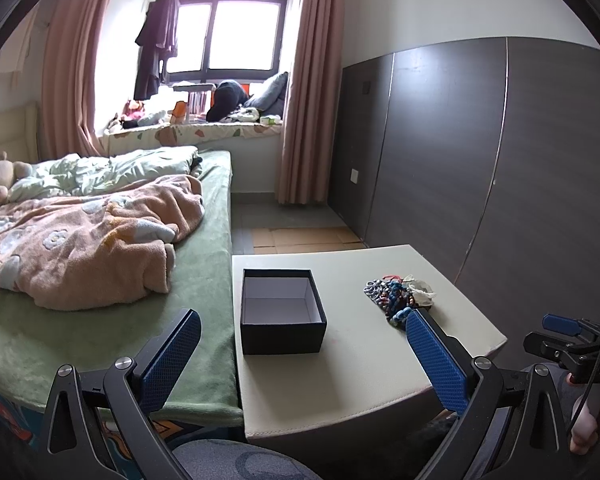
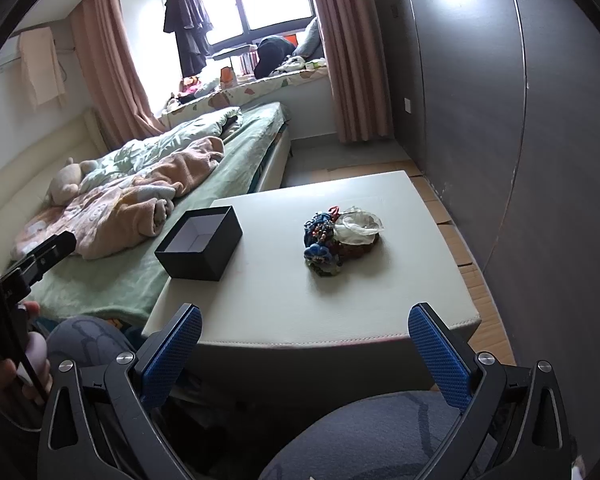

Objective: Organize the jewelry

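An open black box (image 1: pixel 283 312) with a pale empty inside stands on the left part of a cream table (image 1: pixel 364 364). A pile of jewelry (image 1: pixel 396 294), with blue, red and grey beads and a clear plastic bag, lies on the table's right side. My left gripper (image 1: pixel 303 320) is open and empty, held above the table's near edge, its right finger close to the pile. In the right wrist view the box (image 2: pixel 199 243) is at the left and the pile (image 2: pixel 338 238) in the middle of the table (image 2: pixel 268 304). My right gripper (image 2: pixel 305 318) is open and empty, short of the table's near edge.
A bed (image 1: pixel 112 292) with a green sheet and a pink blanket (image 1: pixel 88 240) borders the table's left side. A dark wardrobe wall (image 1: pixel 500 168) stands right of the table. The right gripper's body (image 1: pixel 568 344) shows at the far right of the left wrist view.
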Available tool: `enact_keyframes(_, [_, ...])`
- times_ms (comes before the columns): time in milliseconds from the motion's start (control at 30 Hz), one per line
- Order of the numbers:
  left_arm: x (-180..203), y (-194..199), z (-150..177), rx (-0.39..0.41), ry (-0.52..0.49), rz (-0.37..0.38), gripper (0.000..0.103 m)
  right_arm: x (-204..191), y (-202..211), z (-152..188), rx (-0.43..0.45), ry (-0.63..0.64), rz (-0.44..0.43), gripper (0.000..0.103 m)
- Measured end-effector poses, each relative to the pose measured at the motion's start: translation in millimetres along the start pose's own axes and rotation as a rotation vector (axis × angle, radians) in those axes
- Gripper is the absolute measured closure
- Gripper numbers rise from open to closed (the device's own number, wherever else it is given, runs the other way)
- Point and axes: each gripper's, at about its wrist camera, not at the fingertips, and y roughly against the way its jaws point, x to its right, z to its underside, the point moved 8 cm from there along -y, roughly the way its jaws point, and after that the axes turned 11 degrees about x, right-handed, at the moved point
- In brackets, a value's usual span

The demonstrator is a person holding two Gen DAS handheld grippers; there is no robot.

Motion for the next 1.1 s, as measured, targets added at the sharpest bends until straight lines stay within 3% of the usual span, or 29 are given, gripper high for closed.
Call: enact_keyframes(1100, [-3.8,1.7,-4.1,0.006,0.009,-0.001,0.001,6.7,-2.3,-1.4,-0.015,-0.002,0.021,0.0])
